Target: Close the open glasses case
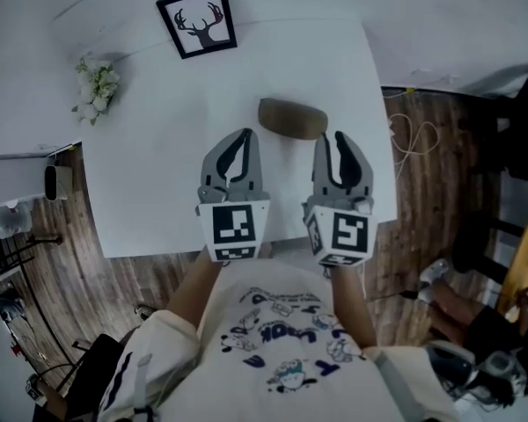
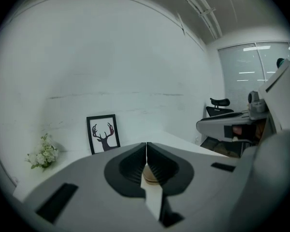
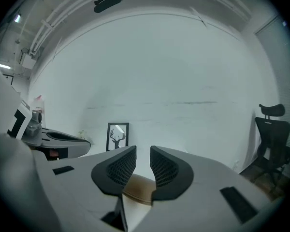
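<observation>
Left claw (image 2: 146, 145): pressed together, empty. Right claw (image 3: 143, 149): slightly spread, gripping nothing. Glasses case (image 1: 292, 118): flat on white tabletop (image 1: 158, 174), just beyond both claw tips. Framed deer picture (image 1: 197, 20): well beyond case.

The glasses case (image 1: 292, 118) is a brownish-olive oblong with rounded ends. It lies flat on the white counter (image 1: 158, 165), long side running left to right, a bit right of the middle and well in from every edge. From low down it shows as a smooth tan dome (image 3: 137, 187). It looks shut to me, with no lid standing up, but it's too small to swear to.
</observation>
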Motion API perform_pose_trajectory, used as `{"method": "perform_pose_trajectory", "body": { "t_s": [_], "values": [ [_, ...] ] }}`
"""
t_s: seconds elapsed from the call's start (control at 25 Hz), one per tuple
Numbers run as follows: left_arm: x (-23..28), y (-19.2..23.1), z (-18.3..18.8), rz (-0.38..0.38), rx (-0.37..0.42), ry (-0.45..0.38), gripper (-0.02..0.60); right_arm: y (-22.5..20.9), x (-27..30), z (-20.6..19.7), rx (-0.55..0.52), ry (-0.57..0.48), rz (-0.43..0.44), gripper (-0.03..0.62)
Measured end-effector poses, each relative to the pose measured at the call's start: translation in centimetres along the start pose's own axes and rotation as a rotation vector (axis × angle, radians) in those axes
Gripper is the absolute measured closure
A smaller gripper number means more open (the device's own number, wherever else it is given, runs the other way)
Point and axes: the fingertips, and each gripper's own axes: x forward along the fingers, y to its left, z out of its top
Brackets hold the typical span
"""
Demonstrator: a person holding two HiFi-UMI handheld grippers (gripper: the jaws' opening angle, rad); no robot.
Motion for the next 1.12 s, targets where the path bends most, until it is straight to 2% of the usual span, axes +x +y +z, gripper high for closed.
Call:
{"method": "perform_pose_trajectory", "body": {
  "t_s": [0.24,0.44,0.64,0.76,0.88,0.96,1.12],
  "values": [
    [2.8,1.0,-2.3,-0.016,-0.004,0.085,0.577,0.2,3.6,-1.7,-0.010,0.069,0.122,0.480],
    [5.1,2.1,-4.6,-0.033,0.019,0.162,0.577,1.0,6.1,-3.7,-0.062,0.140,0.240,0.428],
    [7.0,2.7,-6.4,-0.095,0.012,0.220,0.577,2.2,7.9,-5.0,-0.116,0.218,0.353,0.390],
    [8.5,3.0,-7.2,-0.136,0.045,0.235,0.577,2.2,9.3,-6.2,-0.139,0.253,0.374,0.373],
    [9.8,3.3,-8.3,-0.169,0.072,0.243,0.577,2.7,10.0,-7.2,-0.183,0.320,0.431,0.361],
    [10.5,3.5,-8.8,-0.193,0.118,0.257,0.573,2.8,10.3,-7.9,-0.215,0.363,0.464,0.356],
    [12.3,4.0,-9.9,-0.267,0.190,0.280,0.530,3.3,11.6,-9.1,-0.253,0.413,0.525,0.353]
  ]
}}
